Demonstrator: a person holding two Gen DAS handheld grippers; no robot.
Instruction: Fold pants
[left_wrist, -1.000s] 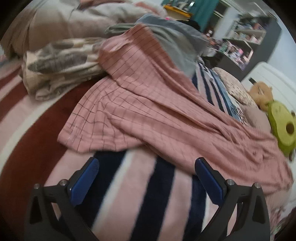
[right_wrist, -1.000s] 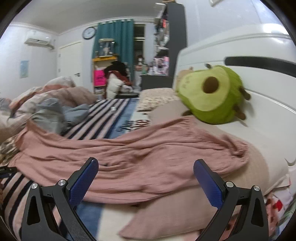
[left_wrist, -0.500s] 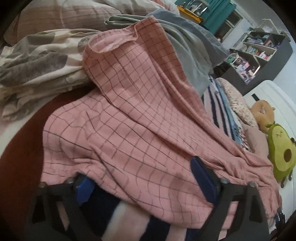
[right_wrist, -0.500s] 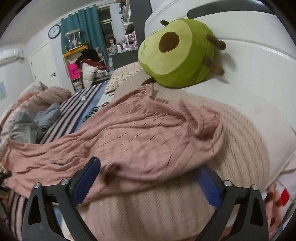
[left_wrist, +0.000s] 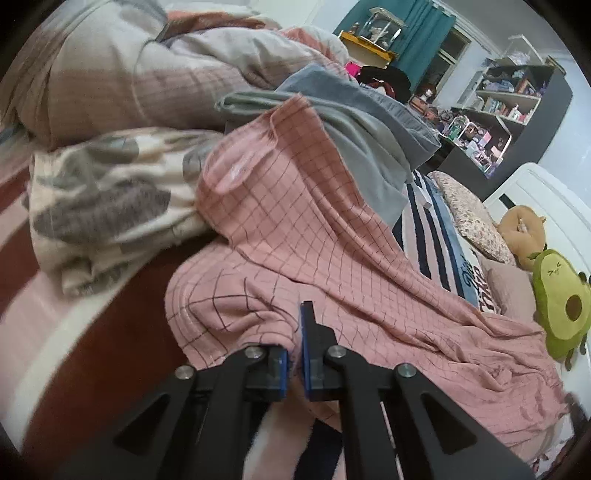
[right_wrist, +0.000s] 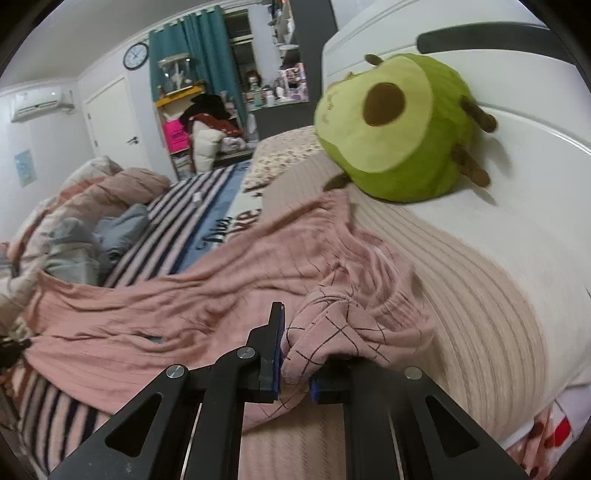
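The fold looks barely begun — the pink checked pants (left_wrist: 332, 266) lie stretched out and rumpled along the striped bedspread (left_wrist: 432, 236), one end draped over the beige ribbed pillow (right_wrist: 461, 295) just below the avocado plush (right_wrist: 391, 125), with no fold made yet. The left gripper (left_wrist: 294, 354) has its jaws pinched nearly together on a bunched leg end, and the right gripper (right_wrist: 291, 354) is clamped on gathered cloth at the far end — so lifting, straightening and every fold are left, I judge.
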